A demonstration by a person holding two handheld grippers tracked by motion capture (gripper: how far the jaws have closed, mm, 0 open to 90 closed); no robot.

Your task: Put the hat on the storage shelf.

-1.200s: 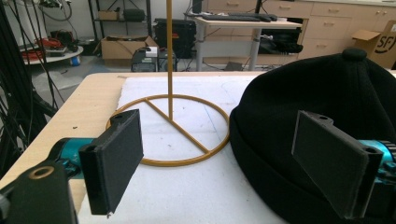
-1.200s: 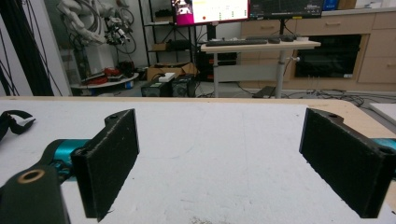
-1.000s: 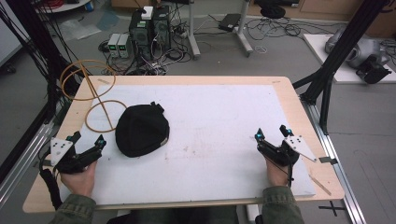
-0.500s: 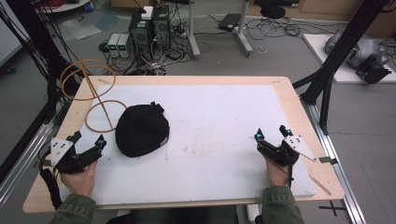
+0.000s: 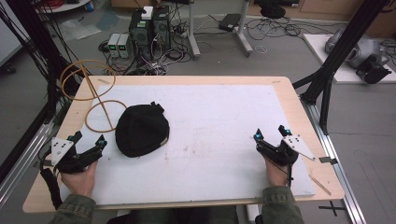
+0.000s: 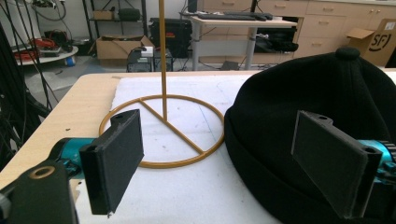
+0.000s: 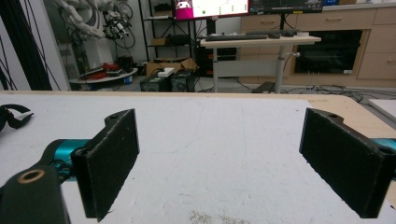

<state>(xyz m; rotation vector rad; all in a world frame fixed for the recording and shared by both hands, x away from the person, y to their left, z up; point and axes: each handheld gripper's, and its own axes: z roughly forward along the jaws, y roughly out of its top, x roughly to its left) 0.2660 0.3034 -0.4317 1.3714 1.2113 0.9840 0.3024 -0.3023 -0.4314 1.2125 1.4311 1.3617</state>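
Now: black beanie point(image 5: 141, 130) is seen flat on white mat point(image 5: 219, 121), left of centre, just beside gold wire stand point(image 5: 95, 100). Left gripper point(image 5: 87, 149) is held near hat's brim side, jaws spread wide, nothing pinched. Right gripper point(image 5: 270, 139) is parked well apart at mat's right, jaws likewise spread. Brim edge best approached low, one jaw slid under fabric, stand's ring avoided.

White mat point(image 5: 224, 121); computers point(image 5: 150, 28) on floor.
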